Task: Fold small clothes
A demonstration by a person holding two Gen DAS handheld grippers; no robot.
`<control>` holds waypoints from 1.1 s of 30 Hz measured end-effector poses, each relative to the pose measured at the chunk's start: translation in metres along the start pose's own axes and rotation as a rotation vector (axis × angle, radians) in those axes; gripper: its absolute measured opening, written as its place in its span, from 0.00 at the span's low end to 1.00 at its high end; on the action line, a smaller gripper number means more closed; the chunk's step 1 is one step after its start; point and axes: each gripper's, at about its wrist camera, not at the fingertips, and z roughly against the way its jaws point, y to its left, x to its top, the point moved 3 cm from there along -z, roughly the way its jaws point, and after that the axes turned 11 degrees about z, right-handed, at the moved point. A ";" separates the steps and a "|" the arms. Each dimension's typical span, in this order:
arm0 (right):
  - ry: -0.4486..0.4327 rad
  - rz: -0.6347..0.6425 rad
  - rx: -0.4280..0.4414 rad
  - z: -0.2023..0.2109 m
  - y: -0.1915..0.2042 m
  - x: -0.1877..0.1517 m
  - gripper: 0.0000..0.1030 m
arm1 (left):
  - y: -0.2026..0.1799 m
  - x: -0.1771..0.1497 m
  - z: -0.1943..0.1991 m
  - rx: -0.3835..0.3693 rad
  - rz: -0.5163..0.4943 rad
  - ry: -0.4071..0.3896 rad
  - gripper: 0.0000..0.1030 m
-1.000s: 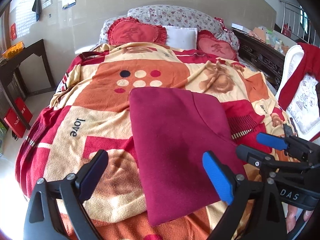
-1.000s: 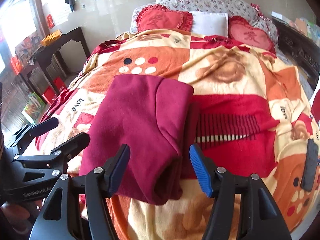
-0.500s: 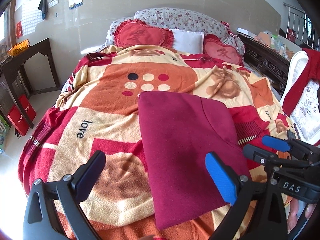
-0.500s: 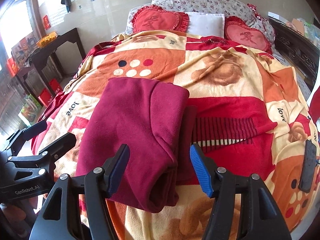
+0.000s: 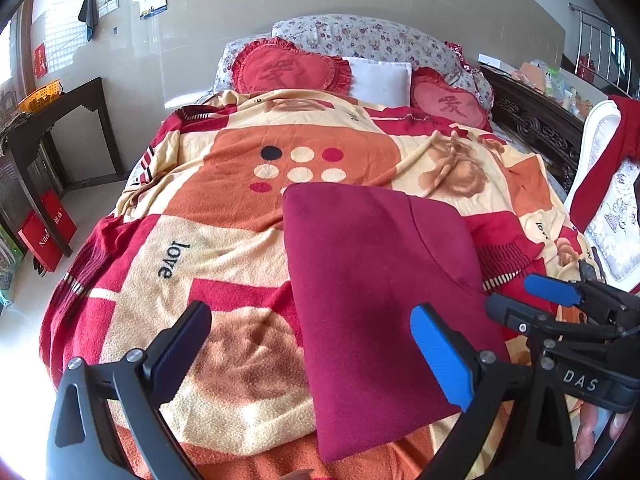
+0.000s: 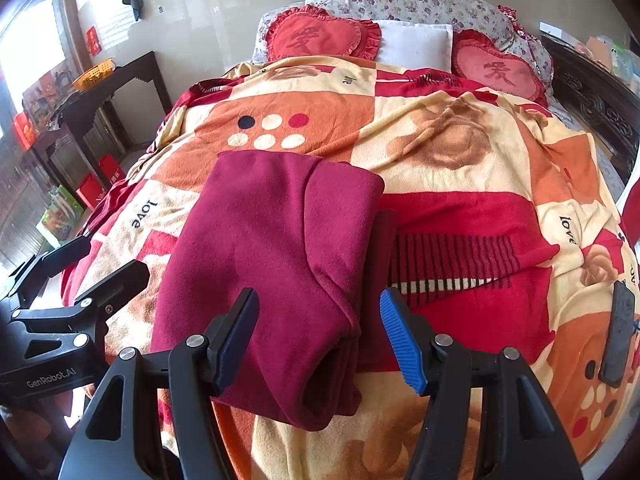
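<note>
I see a bed (image 5: 132,216) covered by a patchwork blanket (image 5: 224,240) in orange, cream and red, printed with the word "love". A folded maroon garment (image 5: 372,292) lies flat on the blanket, near the foot of the bed and right of centre. From the right wrist view its nearer right edge shows stacked folded layers. My left tongs (image 5: 312,344) hang above the blanket with their jaws standing wide apart, the blue pad (image 5: 438,356) over the garment, gripping nothing. My right tongs (image 6: 320,332) hover over the garment's near end, jaws also spread wide with the cloth below them, not pinched. Two red heart cushions (image 5: 288,68) and a white pillow (image 5: 380,76) sit at the head. A dark desk (image 5: 52,120) stands left of the bed
</note>
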 end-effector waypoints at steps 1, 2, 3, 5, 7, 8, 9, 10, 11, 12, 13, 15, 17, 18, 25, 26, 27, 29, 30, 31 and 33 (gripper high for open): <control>0.000 0.000 0.000 0.000 0.001 0.000 0.43 | 0.000 0.000 0.000 0.000 -0.001 0.001 0.99; 0.001 0.001 0.001 -0.001 0.001 0.000 0.43 | 0.000 -0.001 -0.001 -0.001 -0.001 0.003 0.99; 0.001 0.001 0.001 -0.001 0.002 0.000 0.43 | 0.000 -0.001 -0.001 0.000 -0.002 0.004 0.99; 0.004 0.000 0.005 -0.003 0.002 -0.001 0.43 | 0.001 -0.001 -0.002 0.002 -0.005 0.005 0.99; 0.007 -0.002 0.007 -0.004 0.002 -0.001 0.43 | 0.001 -0.002 -0.003 0.002 -0.005 0.009 0.99; 0.010 -0.003 0.009 -0.005 0.002 -0.002 0.43 | 0.001 -0.002 -0.004 0.002 -0.004 0.010 0.99; 0.013 -0.004 0.012 -0.006 0.003 -0.002 0.43 | 0.001 -0.002 -0.004 0.002 -0.003 0.011 0.99; 0.015 -0.004 0.013 -0.007 0.003 -0.002 0.43 | 0.001 -0.002 -0.004 0.003 -0.004 0.011 0.99; 0.017 -0.004 0.015 -0.007 0.003 -0.003 0.43 | 0.001 -0.002 -0.004 0.003 -0.004 0.010 0.99; 0.018 -0.003 0.016 -0.008 0.004 -0.003 0.43 | 0.001 -0.002 -0.005 0.005 -0.003 0.010 0.99; 0.018 -0.002 0.016 -0.008 0.004 -0.003 0.43 | 0.002 -0.002 -0.005 0.006 -0.002 0.010 0.99; 0.017 -0.003 0.017 -0.008 0.004 -0.003 0.43 | 0.003 -0.002 -0.006 0.007 0.003 0.011 0.99; 0.015 -0.001 0.015 -0.009 0.005 -0.003 0.43 | 0.004 -0.002 -0.007 0.006 0.010 0.016 0.99; 0.015 -0.001 0.016 -0.009 0.005 -0.002 0.43 | 0.004 -0.002 -0.008 0.007 0.012 0.018 0.99; 0.021 0.000 0.021 -0.010 0.006 -0.003 0.43 | 0.004 -0.003 -0.010 0.021 0.002 0.020 0.99; 0.023 0.001 0.021 -0.011 0.006 -0.003 0.43 | 0.004 -0.003 -0.010 0.021 0.002 0.020 0.99; 0.024 0.002 0.022 -0.012 0.006 -0.003 0.43 | 0.003 -0.003 -0.010 0.020 0.002 0.019 0.99; 0.026 0.002 0.024 -0.013 0.006 -0.002 0.43 | 0.003 -0.003 -0.010 0.022 0.000 0.019 0.99; 0.026 0.002 0.025 -0.013 0.006 -0.002 0.43 | 0.003 -0.004 -0.010 0.021 0.001 0.020 0.99; 0.027 0.002 0.025 -0.014 0.006 -0.002 0.43 | 0.003 -0.004 -0.011 0.021 0.002 0.023 0.99; 0.029 0.002 0.024 -0.014 0.006 -0.002 0.43 | 0.003 -0.004 -0.012 0.018 0.005 0.026 0.99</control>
